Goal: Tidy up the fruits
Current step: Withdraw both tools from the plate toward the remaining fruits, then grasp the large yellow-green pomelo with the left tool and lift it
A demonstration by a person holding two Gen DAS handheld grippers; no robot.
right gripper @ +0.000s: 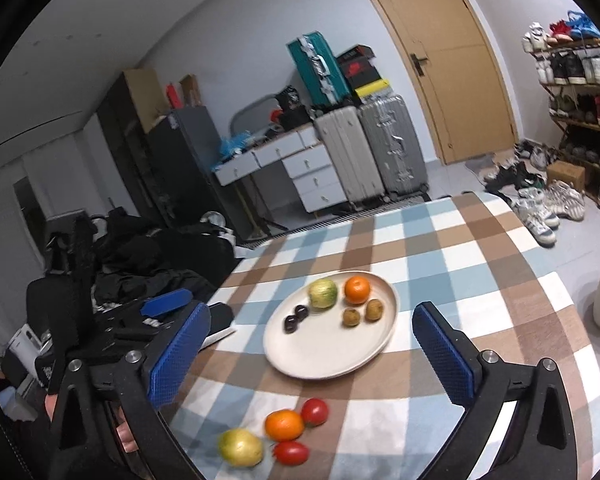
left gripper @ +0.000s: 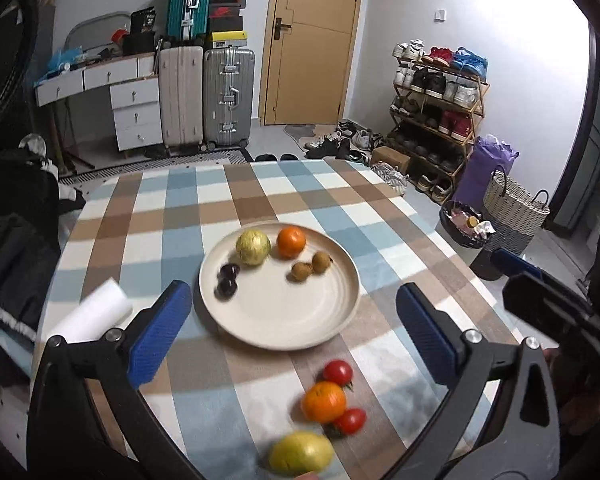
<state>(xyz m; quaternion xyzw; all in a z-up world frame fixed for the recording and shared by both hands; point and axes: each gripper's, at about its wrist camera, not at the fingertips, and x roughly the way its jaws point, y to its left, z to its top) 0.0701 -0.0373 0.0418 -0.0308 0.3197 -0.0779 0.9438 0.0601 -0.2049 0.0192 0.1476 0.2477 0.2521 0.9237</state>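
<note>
A wooden door (left gripper: 312, 40) is set in the far pale wall, flanked by suitcases (left gripper: 206, 96) left and a shoe rack (left gripper: 440, 108) right.

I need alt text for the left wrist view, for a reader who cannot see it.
A cream plate on a checked tablecloth holds six fruits, seen between the open blue fingers of the left gripper. Nearer the camera, two tomatoes, an orange and a yellow fruit lie on the cloth.
</note>
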